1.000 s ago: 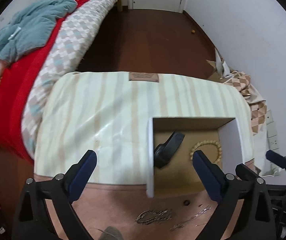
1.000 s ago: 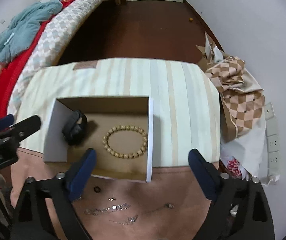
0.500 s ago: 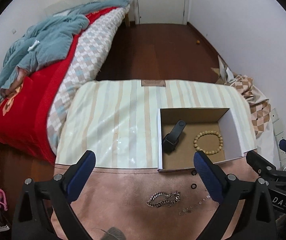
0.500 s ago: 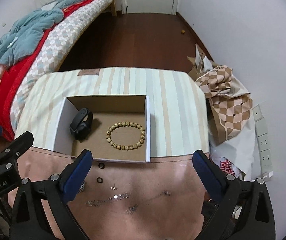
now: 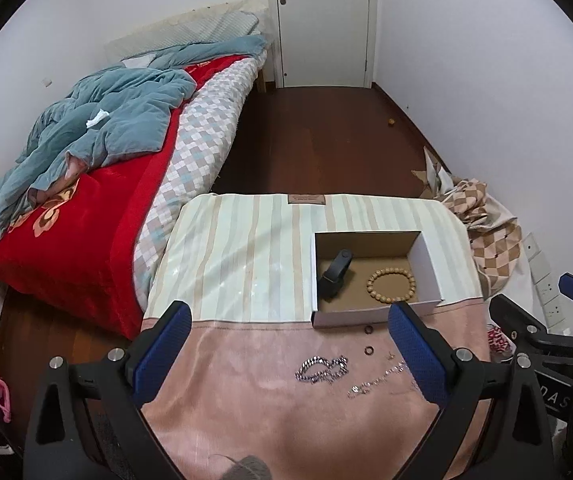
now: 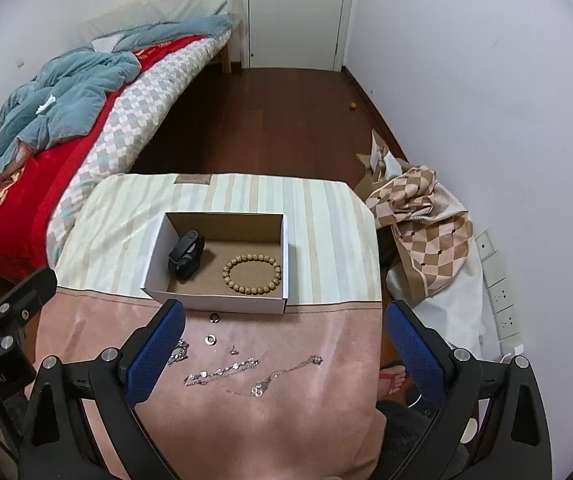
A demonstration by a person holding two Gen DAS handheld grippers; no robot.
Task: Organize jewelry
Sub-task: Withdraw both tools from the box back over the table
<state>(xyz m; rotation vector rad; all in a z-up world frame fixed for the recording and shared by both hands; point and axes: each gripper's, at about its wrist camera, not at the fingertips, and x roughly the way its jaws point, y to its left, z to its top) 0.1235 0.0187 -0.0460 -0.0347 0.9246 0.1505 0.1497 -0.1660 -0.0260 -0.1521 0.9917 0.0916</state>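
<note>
1. Both grippers hang above the near, pink end of the table. The left gripper [image 5: 286, 350] has its blue pads spread wide with nothing between them, and the right gripper [image 6: 284, 350] stands just as wide and just as empty.
2. The cardboard box [image 6: 222, 300] sits where the striped cloth meets the pink one. Inside it lie a black wristband [image 6: 185, 256], toward the left wall, and a wooden bead bracelet [image 6: 252, 274] flat on the floor of the box, the two apart from each other.
3. Loose pieces lie on the pink cloth in front of the box: a dark ring [image 6: 215, 317] just beside the front wall, a silver ring [image 6: 209, 339] a little nearer, a small stud [image 6: 232, 349], a linked silver chain [image 5: 321, 369], a beaded silver bracelet [image 6: 222, 370] and a thin necklace [image 6: 286, 372].
4. By my reading, sorting is partly done; the step in hand is choosing the next piece.
5. The next move calls for one gripper to descend over a single piece, close low against the cloth, then lift it into the box. The rings and stud look tiny and flat, so catching them needs a careful pinch; the thin chains may trail or snag.
</note>
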